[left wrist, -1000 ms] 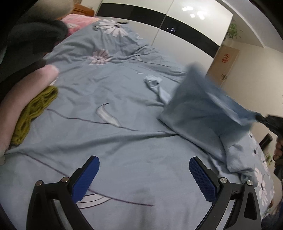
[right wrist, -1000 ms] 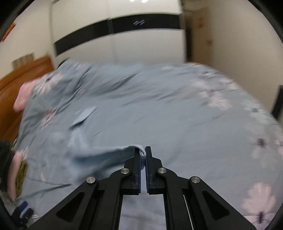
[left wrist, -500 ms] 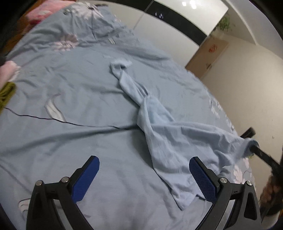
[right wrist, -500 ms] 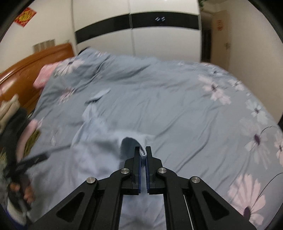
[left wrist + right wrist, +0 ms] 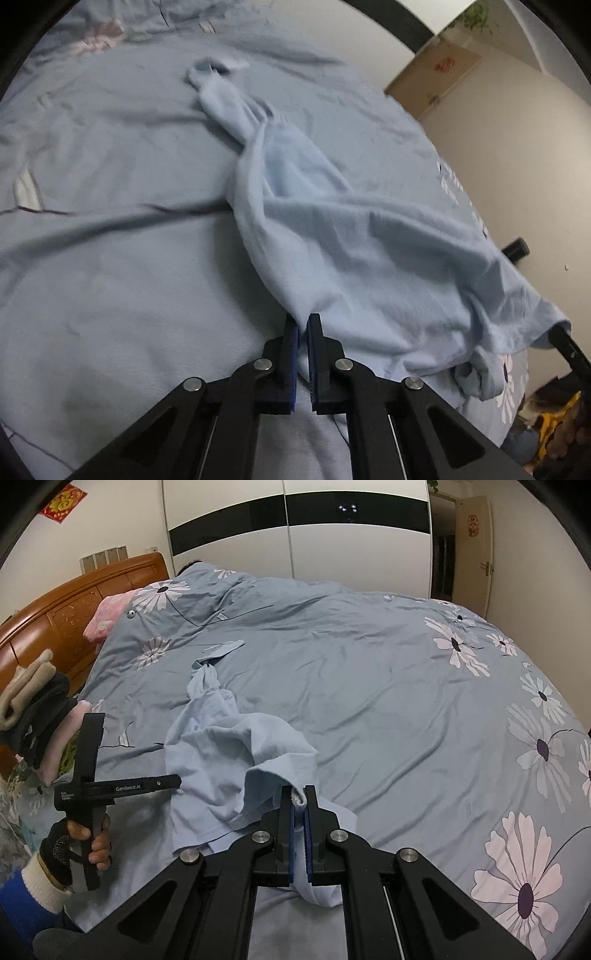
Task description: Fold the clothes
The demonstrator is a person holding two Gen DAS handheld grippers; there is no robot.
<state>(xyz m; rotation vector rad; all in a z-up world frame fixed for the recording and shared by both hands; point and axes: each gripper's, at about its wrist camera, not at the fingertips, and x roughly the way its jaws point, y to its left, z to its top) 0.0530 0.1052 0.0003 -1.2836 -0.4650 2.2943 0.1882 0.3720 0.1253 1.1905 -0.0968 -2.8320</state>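
A light blue shirt [image 5: 332, 236] lies crumpled and stretched across the grey-blue flowered bed cover [image 5: 110, 258]. My left gripper [image 5: 302, 319] has its jaws closing, and the blue pads pinch the shirt's near edge. In the right wrist view the shirt [image 5: 221, 746] runs from a twisted sleeve at the back down to my right gripper [image 5: 299, 794], which is shut on a bunched hem. There the left gripper [image 5: 176, 781] shows from the side, held by a gloved hand [image 5: 88, 842], with its tip at the shirt's left edge.
A stack of folded clothes [image 5: 40, 720] sits at the bed's left side by the wooden headboard [image 5: 74, 602]. A pink pillow [image 5: 107, 616] lies at the head. A white and black wardrobe [image 5: 295, 528] stands behind the bed.
The shirt came down from the air and now lies on the bed. My left gripper went from wide open to closed on the shirt's edge. Both grippers moved lower and closer to the shirt.
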